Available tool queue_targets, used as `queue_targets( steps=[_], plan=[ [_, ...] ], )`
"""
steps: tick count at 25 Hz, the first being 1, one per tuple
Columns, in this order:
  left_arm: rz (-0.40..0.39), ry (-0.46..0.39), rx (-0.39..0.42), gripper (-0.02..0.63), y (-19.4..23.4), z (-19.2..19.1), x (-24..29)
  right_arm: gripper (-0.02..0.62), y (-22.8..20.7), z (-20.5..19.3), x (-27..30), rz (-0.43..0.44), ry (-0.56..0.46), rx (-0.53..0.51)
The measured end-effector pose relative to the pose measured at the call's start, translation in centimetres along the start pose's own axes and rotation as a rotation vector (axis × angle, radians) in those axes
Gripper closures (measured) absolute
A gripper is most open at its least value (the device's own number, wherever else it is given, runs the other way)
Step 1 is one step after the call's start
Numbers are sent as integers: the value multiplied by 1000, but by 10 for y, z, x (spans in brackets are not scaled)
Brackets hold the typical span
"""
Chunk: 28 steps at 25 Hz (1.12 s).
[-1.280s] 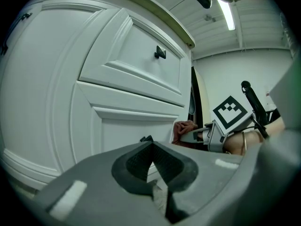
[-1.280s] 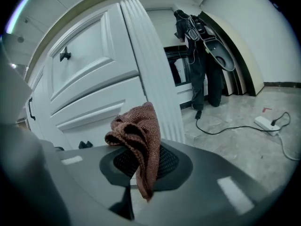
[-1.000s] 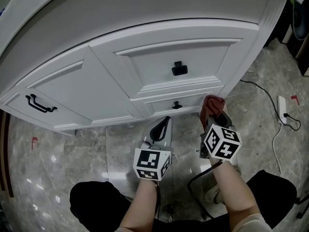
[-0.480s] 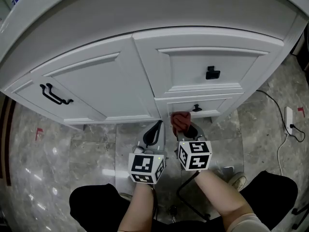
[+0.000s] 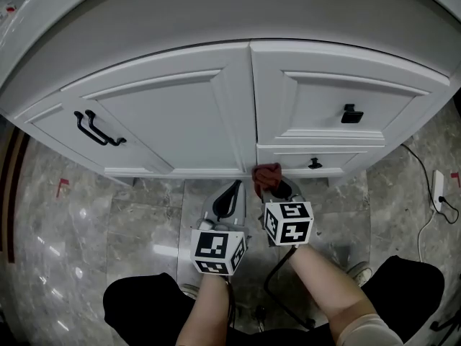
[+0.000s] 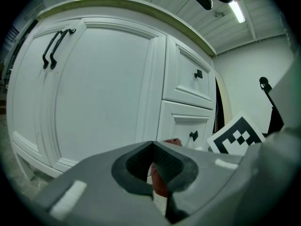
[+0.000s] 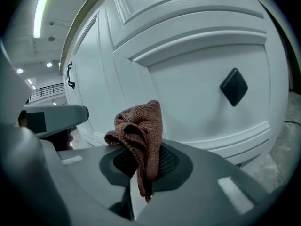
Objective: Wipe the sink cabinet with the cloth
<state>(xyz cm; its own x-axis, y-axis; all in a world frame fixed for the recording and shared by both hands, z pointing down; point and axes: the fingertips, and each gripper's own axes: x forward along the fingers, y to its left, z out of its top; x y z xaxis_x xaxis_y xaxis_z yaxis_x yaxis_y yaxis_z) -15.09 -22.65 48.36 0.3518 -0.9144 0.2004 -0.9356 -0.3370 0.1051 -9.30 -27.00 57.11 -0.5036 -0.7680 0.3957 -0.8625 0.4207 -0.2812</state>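
Cloth near cabinet base.
Clamped in right gripper, by lower drawer; left gripper closed on nothing, just beside it.

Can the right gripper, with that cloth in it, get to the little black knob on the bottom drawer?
Probably yes. The right gripper, jaws shut on the cloth, sits close before the bottom drawer, and the knob lies just to its right with only bare white panel between.
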Motion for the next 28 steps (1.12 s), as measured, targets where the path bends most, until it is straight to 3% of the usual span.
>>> queue_targets(
  steps=[4,11,21,28],
  plan=[
    [-11,17,-2,604,-3,-7,4,512,-9,0,-3,-7,9,-35],
    [-49,20,-2,606,-19,-11,18,512,-55,0,-15,-87,17,32],
    [-124,48,48,606,-59,-17,39,506,-103,6,-39,-161,15,11],
    [-128,45,10,606,-69,-18,47,506,-142,9,-60,-227,-4,47]
  ],
)
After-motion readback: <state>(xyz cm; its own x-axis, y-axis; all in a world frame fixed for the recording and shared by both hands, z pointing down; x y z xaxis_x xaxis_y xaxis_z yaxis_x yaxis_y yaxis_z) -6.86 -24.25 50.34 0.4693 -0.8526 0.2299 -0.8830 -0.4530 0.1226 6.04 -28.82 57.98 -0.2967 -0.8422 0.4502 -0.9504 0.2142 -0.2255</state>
